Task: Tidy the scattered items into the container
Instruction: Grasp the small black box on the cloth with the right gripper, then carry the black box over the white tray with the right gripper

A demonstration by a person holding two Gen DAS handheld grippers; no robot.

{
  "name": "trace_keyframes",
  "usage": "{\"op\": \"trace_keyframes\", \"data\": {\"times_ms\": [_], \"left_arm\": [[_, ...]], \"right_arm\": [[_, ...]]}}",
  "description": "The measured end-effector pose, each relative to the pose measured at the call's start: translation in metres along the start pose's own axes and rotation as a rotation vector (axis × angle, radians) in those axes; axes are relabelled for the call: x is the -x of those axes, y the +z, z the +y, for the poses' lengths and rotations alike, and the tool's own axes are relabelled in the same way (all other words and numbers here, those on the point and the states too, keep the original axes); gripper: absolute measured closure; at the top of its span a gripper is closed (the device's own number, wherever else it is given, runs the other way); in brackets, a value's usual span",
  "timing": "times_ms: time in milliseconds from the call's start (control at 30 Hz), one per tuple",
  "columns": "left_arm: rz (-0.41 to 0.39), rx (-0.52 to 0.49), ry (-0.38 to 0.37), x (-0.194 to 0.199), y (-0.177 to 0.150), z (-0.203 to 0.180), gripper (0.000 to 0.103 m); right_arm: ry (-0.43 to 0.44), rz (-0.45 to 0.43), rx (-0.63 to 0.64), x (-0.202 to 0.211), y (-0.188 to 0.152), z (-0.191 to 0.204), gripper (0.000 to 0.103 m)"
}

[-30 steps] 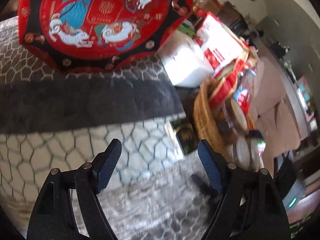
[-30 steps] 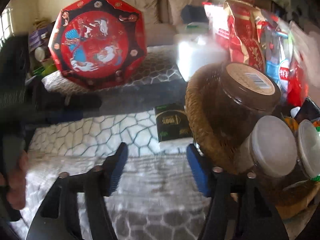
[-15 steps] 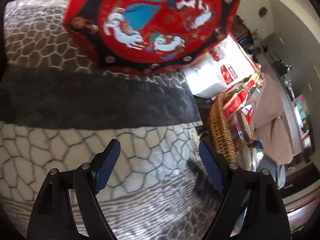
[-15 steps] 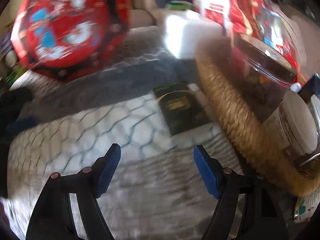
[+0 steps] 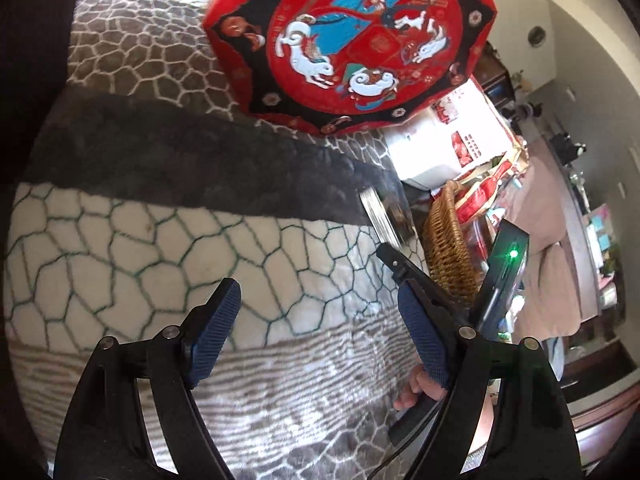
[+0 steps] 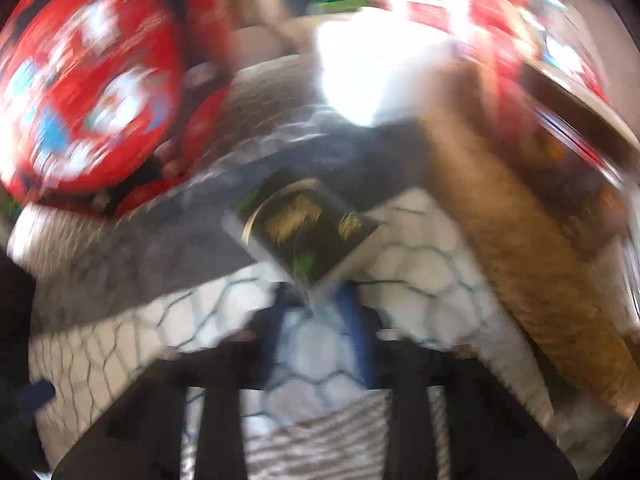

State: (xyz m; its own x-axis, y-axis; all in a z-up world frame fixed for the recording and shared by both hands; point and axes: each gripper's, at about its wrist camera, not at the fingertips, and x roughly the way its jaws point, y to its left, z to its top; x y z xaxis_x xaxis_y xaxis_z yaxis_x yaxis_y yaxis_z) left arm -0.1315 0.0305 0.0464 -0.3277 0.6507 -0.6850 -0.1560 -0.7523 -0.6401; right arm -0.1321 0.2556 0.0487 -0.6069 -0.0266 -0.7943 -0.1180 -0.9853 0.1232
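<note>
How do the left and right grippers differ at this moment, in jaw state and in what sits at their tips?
The left gripper stands wide open over bare blanket, nothing between its pads. The right gripper has just closed, its jaws nipping the near corner of the dark packet. Both have blue pads and point down at the blanket.

We see a flat black packet (image 6: 316, 228) with gold and green print, tilted corner-down on the patterned blanket (image 6: 420, 256); its lowest corner sits between the right gripper (image 6: 316, 308) pads, though blur hides how firmly. In the left wrist view the same packet (image 5: 384, 216) shows edge-on, silvery, at about 3 o'clock. The woven wicker basket (image 6: 532, 260) lies just beside the packet toward 3 o'clock, holding jars and red packages. In the left wrist view the basket (image 5: 444, 240) sits at 3 o'clock too.
</note>
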Motion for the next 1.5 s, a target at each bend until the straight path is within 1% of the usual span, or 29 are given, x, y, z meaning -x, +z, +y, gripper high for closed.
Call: {"op": "trace_keyframes", "data": {"times_ms": [67, 133, 167, 200, 233, 267, 300, 333, 400, 467, 500, 567, 633, 667, 700, 733, 767, 800, 833, 900, 967, 1033, 1133, 1267, 1333, 1367, 1400, 1433, 1500], "left_arm": [[-0.004, 0.002, 0.006, 0.006, -0.001, 0.003, 0.024], [-0.008, 0.01, 0.006, 0.012, -0.001, 0.006, 0.024], [-0.009, 0.014, 0.0, 0.015, -0.001, 0.007, 0.024], [-0.01, 0.016, -0.004, 0.017, -0.001, 0.008, 0.024], [-0.011, 0.014, -0.004, 0.018, -0.002, 0.009, 0.023], [-0.01, 0.009, -0.004, 0.019, -0.003, 0.009, 0.023], [-0.007, 0.002, -0.001, 0.019, -0.004, 0.008, 0.023], [-0.005, -0.002, 0.002, 0.018, -0.005, 0.008, 0.023], [0.003, 0.001, -0.002, 0.015, -0.007, 0.008, 0.022], [0.008, 0.009, -0.002, 0.01, -0.007, 0.007, 0.022], [0.011, 0.009, 0.0, 0.008, -0.006, 0.007, 0.022], [0.015, -0.001, 0.016, 0.005, -0.006, 0.004, 0.022], [0.015, -0.019, 0.032, 0.003, -0.006, 0.0, 0.022], [0.016, -0.023, 0.031, 0.003, -0.006, 0.0, 0.022], [0.018, -0.025, 0.03, 0.002, -0.006, -0.001, 0.022], [0.018, -0.025, 0.032, 0.002, -0.006, -0.001, 0.022], [0.018, -0.024, 0.031, 0.002, -0.006, -0.001, 0.022], [0.018, -0.023, 0.026, 0.002, -0.006, -0.001, 0.022], [0.02, -0.021, 0.022, 0.002, -0.007, -0.001, 0.022], [0.024, -0.014, 0.018, 0.003, -0.007, -0.001, 0.022], [0.024, 0.007, -0.005, 0.007, -0.007, -0.001, 0.022], [0.024, 0.048, -0.059, 0.014, -0.006, 0.002, 0.022], [0.014, 0.102, -0.126, 0.029, -0.004, 0.004, 0.022], [-0.008, 0.137, -0.179, 0.053, -0.006, 0.0, 0.022], [-0.019, 0.134, -0.183, 0.067, -0.011, -0.004, 0.029], [-0.03, 0.127, -0.178, 0.075, -0.014, -0.006, 0.055], [-0.038, 0.125, -0.195, 0.084, -0.016, -0.008, 0.075], [-0.045, 0.127, -0.202, 0.094, -0.019, -0.01, 0.075], [-0.062, 0.137, -0.187, 0.116, -0.022, -0.011, 0.075]], "right_arm": [[0.063, 0.004, 0.053, 0.005, -0.006, 0.01, 0.099], [0.152, 0.057, 0.105, 0.011, -0.014, 0.02, 0.099], [0.162, 0.064, 0.131, 0.016, -0.016, 0.024, 0.097], [0.135, 0.029, 0.17, 0.026, -0.015, 0.027, 0.093], [0.116, -0.008, 0.19, 0.033, -0.011, 0.026, 0.073], [0.103, -0.039, 0.208, 0.038, -0.002, 0.023, 0.03], [0.097, -0.05, 0.224, 0.038, 0.008, 0.02, 0.014], [0.092, -0.045, 0.243, 0.032, 0.019, 0.018, 0.006], [0.086, -0.012, 0.302, 0.017, 0.043, 0.016, 0.009], [0.089, 0.05, 0.341, -0.004, 0.061, 0.021, 0.011], [0.069, 0.071, 0.365, -0.012, 0.067, 0.024, 0.011], [0.075, 0.133, 0.41, -0.019, 0.062, 0.026, 0.016], [0.004, 0.167, 0.455, -0.031, 0.059, 0.03, 0.016], [-0.004, 0.174, 0.471, -0.036, 0.059, 0.031, 0.017], [0.005, 0.198, 0.467, -0.043, 0.058, 0.029, 0.02], [0.007, 0.215, 0.455, -0.048, 0.057, 0.026, 0.039], [0.025, 0.233, 0.44, -0.052, 0.057, 0.022, 0.05], [0.073, 0.239, 0.411, -0.052, 0.057, 0.016, 0.05], [0.101, 0.245, 0.402, -0.051, 0.056, 0.014, 0.05], [0.156, 0.244, 0.4, -0.044, 0.05, 0.011, 0.051], [0.21, 0.231, 0.403, -0.032, 0.044, 0.011, 0.051], [0.299, 0.181, 0.449, -0.005, 0.032, 0.019, 0.051], [0.392, 0.14, 0.548, 0.038, 0.008, 0.039, 0.051], [0.469, 0.101, 0.675, 0.092, -0.019, 0.069, 0.05], [0.505, 0.098, 0.697, 0.11, -0.024, 0.086, 0.05], [0.517, 0.094, 0.714, 0.119, -0.026, 0.095, 0.05], [0.513, 0.084, 0.741, 0.127, -0.028, 0.106, 0.05], [0.503, 0.087, 0.762, 0.131, -0.03, 0.114, 0.05], [0.525, 0.081, 0.774, 0.143, -0.034, 0.127, 0.05]]}}
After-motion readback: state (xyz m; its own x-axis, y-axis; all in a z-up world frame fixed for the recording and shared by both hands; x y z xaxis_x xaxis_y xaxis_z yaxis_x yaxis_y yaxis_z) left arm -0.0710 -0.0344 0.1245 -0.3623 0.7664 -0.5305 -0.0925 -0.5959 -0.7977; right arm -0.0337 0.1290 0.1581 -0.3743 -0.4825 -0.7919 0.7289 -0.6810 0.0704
